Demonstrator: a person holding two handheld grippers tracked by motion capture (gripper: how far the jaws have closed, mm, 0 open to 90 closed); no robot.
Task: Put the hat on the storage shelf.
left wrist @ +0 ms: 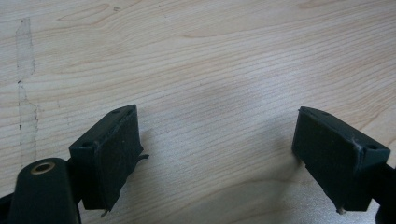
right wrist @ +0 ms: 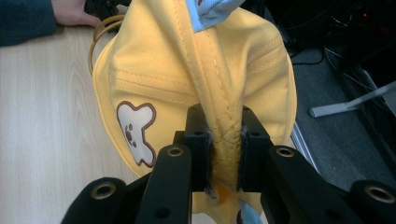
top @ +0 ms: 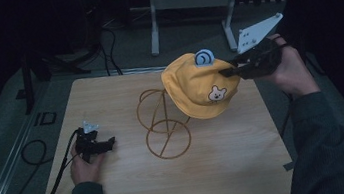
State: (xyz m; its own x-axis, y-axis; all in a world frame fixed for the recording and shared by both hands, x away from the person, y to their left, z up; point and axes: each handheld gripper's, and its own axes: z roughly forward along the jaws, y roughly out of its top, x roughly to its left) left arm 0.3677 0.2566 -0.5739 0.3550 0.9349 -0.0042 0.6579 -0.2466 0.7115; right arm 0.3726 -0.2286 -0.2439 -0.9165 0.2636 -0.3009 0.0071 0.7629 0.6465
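Observation:
A yellow hat [top: 199,86] with a white bear patch and a blue ear hangs in the air over the top of a gold wire stand [top: 163,123] on the wooden table [top: 230,170]. My right gripper [top: 229,71] is shut on a fold of the hat's fabric at its right side. From the right gripper view, the hat [right wrist: 196,84] bunches between the two black pads [right wrist: 201,144], and the gripper [right wrist: 223,154] pinches it tightly. My left gripper [top: 108,144] rests low on the table at the left, open, with bare wood between its jaws [left wrist: 217,154].
The table's edges drop to a dark grey floor with cables [top: 31,151] at the left. A metal frame's legs [top: 154,34] stand beyond the table's far edge. The person's sleeves enter from the bottom.

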